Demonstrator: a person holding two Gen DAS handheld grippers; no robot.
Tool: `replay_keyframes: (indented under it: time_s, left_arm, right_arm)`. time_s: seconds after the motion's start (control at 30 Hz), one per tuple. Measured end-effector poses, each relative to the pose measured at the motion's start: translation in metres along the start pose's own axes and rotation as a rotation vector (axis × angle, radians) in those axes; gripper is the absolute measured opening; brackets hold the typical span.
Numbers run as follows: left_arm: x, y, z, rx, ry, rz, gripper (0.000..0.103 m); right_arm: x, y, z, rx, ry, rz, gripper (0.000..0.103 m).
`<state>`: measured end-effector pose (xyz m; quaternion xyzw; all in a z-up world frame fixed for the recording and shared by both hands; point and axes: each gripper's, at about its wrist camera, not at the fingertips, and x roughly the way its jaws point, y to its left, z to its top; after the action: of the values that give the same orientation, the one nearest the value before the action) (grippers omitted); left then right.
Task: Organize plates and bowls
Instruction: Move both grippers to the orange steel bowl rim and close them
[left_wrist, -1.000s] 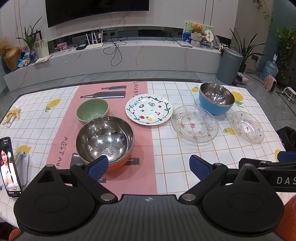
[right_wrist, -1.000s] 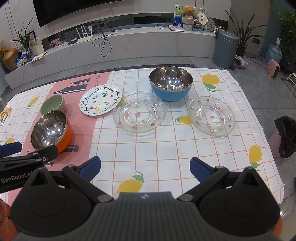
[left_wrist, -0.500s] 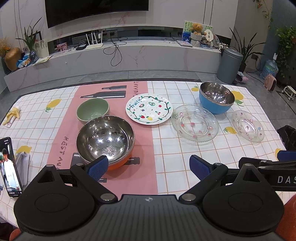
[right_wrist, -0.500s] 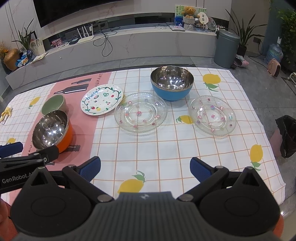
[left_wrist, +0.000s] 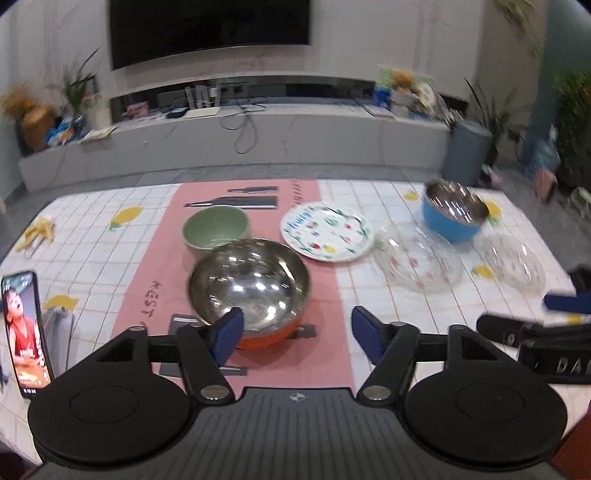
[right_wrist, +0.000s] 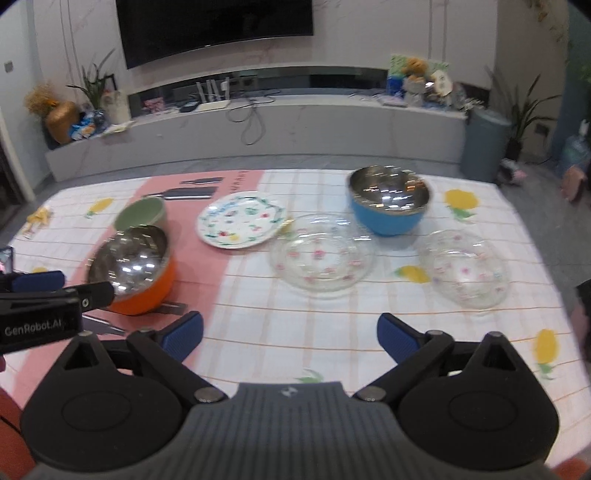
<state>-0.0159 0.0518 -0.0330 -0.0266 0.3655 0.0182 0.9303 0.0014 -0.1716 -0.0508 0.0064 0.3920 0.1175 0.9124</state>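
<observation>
Both grippers have advanced toward the dishes since the earlier frames, and both views are now motion-blurred. The left gripper (left_wrist: 295, 332) has closed partway in the last half second; its jaws are narrower than before but still apart, with nothing pressed between them. The near rim of the orange bowl (left_wrist: 249, 288) sits just past the left pad and appears larger in the left view than before. The right gripper (right_wrist: 290, 334) has closed only slightly and remains wide, with bare tablecloth (right_wrist: 295, 332) between its pads.

Dish positions are unchanged:
- Orange bowl: near left, on the pink strip.
- Green bowl (left_wrist: 216, 230): just beyond the orange bowl, touching it or nearly so.
- Painted plate (left_wrist: 327, 232): centre, far.
- Glass plate (right_wrist: 321, 256): right of the painted plate, near it.
- Blue bowl (right_wrist: 388, 205): far right, just behind the glass plate.
- Second glass plate (right_wrist: 467, 273): right edge, apart from the rest.

Assessment: no dish is held or stacked, so sorting has not begun. The left gripper seems to be lining up on the orange bowl rim; the right appears headed for one of the glass plates. A phone (left_wrist: 24, 332) stands at the near left edge, clear of the approach.
</observation>
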Motion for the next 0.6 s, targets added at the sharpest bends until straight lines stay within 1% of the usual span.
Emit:
replay_keyframes:
  time_s: [0.03, 0.13, 0.2, 0.23, 0.3, 0.33, 0.43, 0.6]
  left_arm:
    - [0.000, 0.009, 0.002, -0.034, -0.010, 0.006, 0.070]
    - [0.005, 0.033, 0.008, -0.121, -0.022, 0.022, 0.064]
    - [0.009, 0.045, 0.011, -0.142, -0.014, 0.035, 0.060]
    - [0.012, 0.050, 0.012, -0.144, -0.007, 0.051, 0.060]
    - [0.018, 0.057, 0.014, -0.157, -0.001, 0.101, 0.059]
    - [0.021, 0.061, 0.015, -0.164, -0.006, 0.112, 0.059]
    - [0.030, 0.072, 0.020, -0.169, -0.006, 0.116, 0.059]
    - [0.049, 0.094, 0.027, -0.216, 0.015, 0.106, 0.059]
  right_arm:
    - [0.003, 0.006, 0.002, -0.006, 0.006, 0.009, 0.090]
    - [0.016, 0.026, 0.010, -0.054, 0.020, 0.015, 0.086]
    - [0.024, 0.040, 0.017, -0.076, 0.028, 0.038, 0.078]
    - [0.029, 0.046, 0.021, -0.082, 0.038, 0.050, 0.076]
    - [0.039, 0.058, 0.030, -0.090, 0.055, 0.071, 0.076]
    - [0.043, 0.065, 0.035, -0.098, 0.056, 0.075, 0.076]
    - [0.055, 0.084, 0.048, -0.134, 0.050, 0.083, 0.074]
    - [0.076, 0.105, 0.064, -0.155, 0.065, 0.097, 0.074]
